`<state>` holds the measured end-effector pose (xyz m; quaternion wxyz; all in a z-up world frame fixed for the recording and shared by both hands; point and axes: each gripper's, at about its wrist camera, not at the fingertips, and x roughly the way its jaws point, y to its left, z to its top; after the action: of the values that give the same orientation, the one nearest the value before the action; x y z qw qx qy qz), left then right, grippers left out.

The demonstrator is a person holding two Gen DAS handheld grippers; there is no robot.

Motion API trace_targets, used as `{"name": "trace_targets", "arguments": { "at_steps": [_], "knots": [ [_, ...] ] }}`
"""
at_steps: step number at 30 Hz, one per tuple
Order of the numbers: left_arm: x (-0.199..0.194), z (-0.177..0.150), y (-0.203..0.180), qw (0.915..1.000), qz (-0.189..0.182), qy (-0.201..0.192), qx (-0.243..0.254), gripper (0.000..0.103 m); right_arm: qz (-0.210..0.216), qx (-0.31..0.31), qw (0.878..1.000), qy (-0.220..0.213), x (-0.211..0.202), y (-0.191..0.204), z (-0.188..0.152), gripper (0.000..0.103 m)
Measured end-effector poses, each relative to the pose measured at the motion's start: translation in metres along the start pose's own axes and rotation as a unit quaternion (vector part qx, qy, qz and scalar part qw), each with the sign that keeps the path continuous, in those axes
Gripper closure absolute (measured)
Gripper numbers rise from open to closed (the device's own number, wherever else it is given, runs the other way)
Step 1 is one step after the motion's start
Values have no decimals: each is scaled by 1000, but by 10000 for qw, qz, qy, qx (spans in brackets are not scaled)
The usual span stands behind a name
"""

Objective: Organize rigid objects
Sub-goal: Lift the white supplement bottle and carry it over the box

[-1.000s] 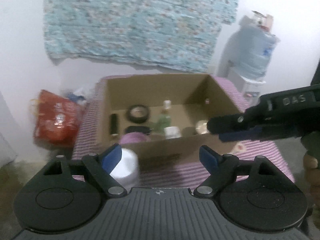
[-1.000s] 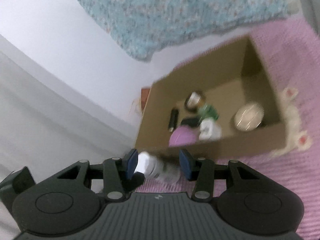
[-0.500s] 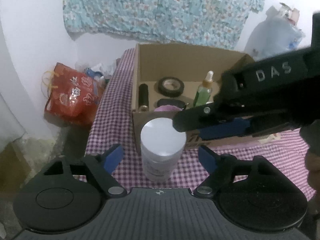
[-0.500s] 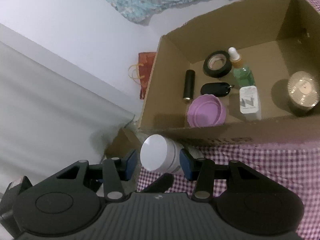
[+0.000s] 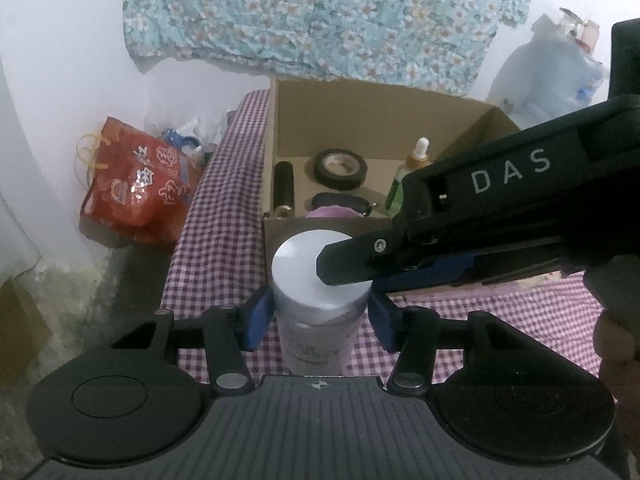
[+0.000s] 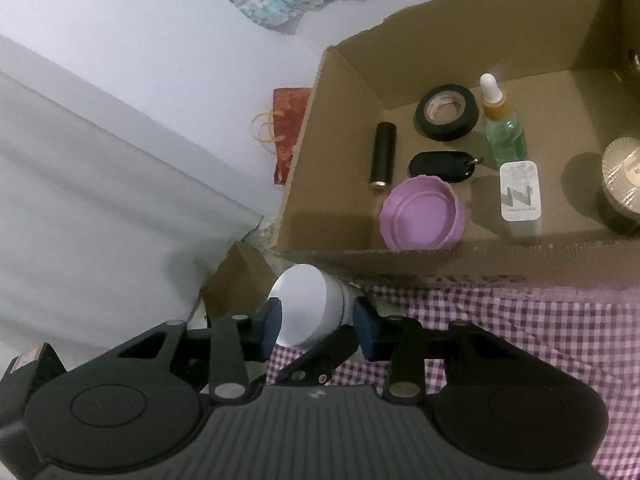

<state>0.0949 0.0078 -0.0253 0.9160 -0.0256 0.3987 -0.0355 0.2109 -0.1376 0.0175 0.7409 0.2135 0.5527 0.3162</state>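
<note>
Here, a white jar (image 5: 320, 276) upright on the checked surface (image 5: 216, 216), just in front of a cardboard box (image 5: 376, 120). Left tool (image 5: 320, 316) closed in narrow around the jar's body, blue pads at both sides, contact hard to confirm. Right tool (image 6: 316, 320) clamped on the jar's lid.

Shown only from the left wrist: a red bag (image 5: 136, 184) on the floor and a water jug (image 5: 544, 76) at the wall.

Shown fully only from the right wrist, seven items in the box: one tape roll (image 6: 447, 112), one dropper bottle (image 6: 502, 128), one black cylinder (image 6: 383, 156), one key fob (image 6: 442, 166), one purple lid (image 6: 422, 212), one white packet (image 6: 520, 192), one round tin (image 6: 624, 176), cut off at the edge.
</note>
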Motion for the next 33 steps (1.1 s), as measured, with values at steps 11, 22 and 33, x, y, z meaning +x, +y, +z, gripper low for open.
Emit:
{"name": "trace_targets", "arguments": {
  "at_steps": [11, 22, 33],
  "knots": [
    [-63, 38, -35, 9961, 12, -696, 536, 52, 297, -274, 9976, -558, -72, 32, 2, 62],
    [-26, 128, -97, 9864, -635, -1064, 1080, 52, 60, -215, 9884, -1500, -156, 2, 74, 62],
    [84, 149, -149, 9895, -800, -219, 1188, 58, -232, 536, 9899, -1289, -119, -107, 138, 62]
  ]
}}
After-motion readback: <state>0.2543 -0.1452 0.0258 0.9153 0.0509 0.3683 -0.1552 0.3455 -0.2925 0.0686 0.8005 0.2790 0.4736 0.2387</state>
